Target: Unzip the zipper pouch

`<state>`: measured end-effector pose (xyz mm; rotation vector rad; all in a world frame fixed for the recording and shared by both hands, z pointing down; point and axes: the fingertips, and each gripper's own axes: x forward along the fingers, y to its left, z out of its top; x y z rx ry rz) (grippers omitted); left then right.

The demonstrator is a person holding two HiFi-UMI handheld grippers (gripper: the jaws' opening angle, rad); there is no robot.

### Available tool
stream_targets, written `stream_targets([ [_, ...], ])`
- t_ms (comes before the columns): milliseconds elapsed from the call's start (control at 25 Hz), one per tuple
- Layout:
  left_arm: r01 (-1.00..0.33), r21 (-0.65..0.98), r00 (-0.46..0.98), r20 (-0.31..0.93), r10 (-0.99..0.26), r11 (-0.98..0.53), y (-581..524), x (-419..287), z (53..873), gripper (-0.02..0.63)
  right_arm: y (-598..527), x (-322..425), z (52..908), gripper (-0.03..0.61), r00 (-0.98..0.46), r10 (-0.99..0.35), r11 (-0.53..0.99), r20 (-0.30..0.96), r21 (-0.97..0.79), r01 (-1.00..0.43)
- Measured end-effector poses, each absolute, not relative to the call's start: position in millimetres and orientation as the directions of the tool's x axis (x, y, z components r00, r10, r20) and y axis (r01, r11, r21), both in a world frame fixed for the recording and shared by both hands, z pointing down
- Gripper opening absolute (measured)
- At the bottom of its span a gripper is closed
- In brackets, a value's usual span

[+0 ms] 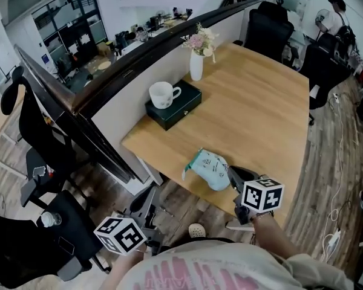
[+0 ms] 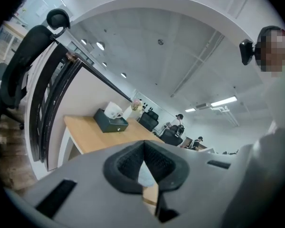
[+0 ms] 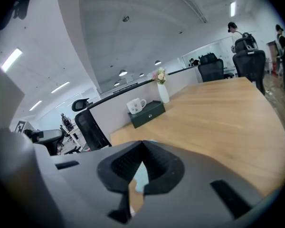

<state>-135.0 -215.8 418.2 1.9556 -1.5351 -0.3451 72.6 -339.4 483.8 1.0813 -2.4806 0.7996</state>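
At the near edge of the wooden table [image 1: 266, 119] the zipper pouch [image 1: 210, 168] lies on its side. It is pale blue-green and, as far as we can judge, closed, with what looks like a short tab at its left end. We take it to sit this close to the edge so that both tools can reach it without stretching. Our right gripper [image 1: 233, 175] is just beside the pouch's right end, and we cannot tell whether it touches. Its jaws are clenched tip to tip with nothing between them, and the pouch shows only as a pale patch past the pads. Our left gripper [image 2: 144, 144] hangs low and off the table's left corner, well apart from the pouch. Its pads [image 2: 128, 163] likewise meet with nothing gripped. Nothing is held yet, so we judge the unzipping has not begun. One tool will have to spread and pin the fabric while the other catches the slider. A white cup [image 1: 162, 94] on a dark box [image 1: 184, 104] and a vase [image 1: 196, 65] of flowers stand by the partition, well clear of the work.
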Motion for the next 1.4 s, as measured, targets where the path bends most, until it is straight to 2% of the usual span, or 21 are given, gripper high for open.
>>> stream_targets([
  [120, -0.792, 0.602, 0.254, 0.175, -0.951, -0.100, -241, -140, 420, 0.002, -394, 69, 487, -0.003, -0.690, -0.533, 0.599, 0.489, -0.358, -0.717],
  [280, -0.803, 0.594, 0.203, 0.194, -0.960, -0.050, -262, -152, 425, 0.002, -448, 55, 507, -0.002, -0.714, -0.429, 0.636, 0.553, -0.376, -0.674],
  [480, -0.812, 0.583, 0.139, 0.233, -0.963, 0.024, -268, -169, 433, 0.002, -469, 26, 542, 0.009, -0.728, -0.239, 0.689, 0.642, -0.416, -0.593],
  [680, -0.809, 0.582, 0.094, 0.274, -0.957, 0.086, -266, -182, 445, 0.002, -459, -5, 577, 0.136, -0.705, 0.024, 0.732, 0.709, -0.493, -0.471],
  [800, -0.805, 0.582, 0.073, 0.291, -0.954, 0.116, -261, -187, 450, 0.002, -451, -16, 594, 0.218, -0.644, 0.119, 0.783, 0.756, -0.470, -0.407],
  [1120, -0.794, 0.582, 0.020, 0.315, -0.949, 0.177, -248, -199, 456, 0.002, -451, -36, 610, 0.242, -0.521, 0.168, 0.891, 0.837, -0.355, -0.283],
  [1280, -0.792, 0.581, 0.005, 0.318, -0.948, 0.190, -245, -202, 457, 0.002, -448, -39, 616, 0.228, -0.453, 0.160, 0.931, 0.877, -0.286, -0.224],
  [1400, -0.789, 0.583, -0.001, 0.314, -0.950, 0.194, -244, -203, 458, 0.002, -449, -39, 619, 0.199, -0.397, 0.098, 0.960, 0.912, -0.191, -0.203],
])
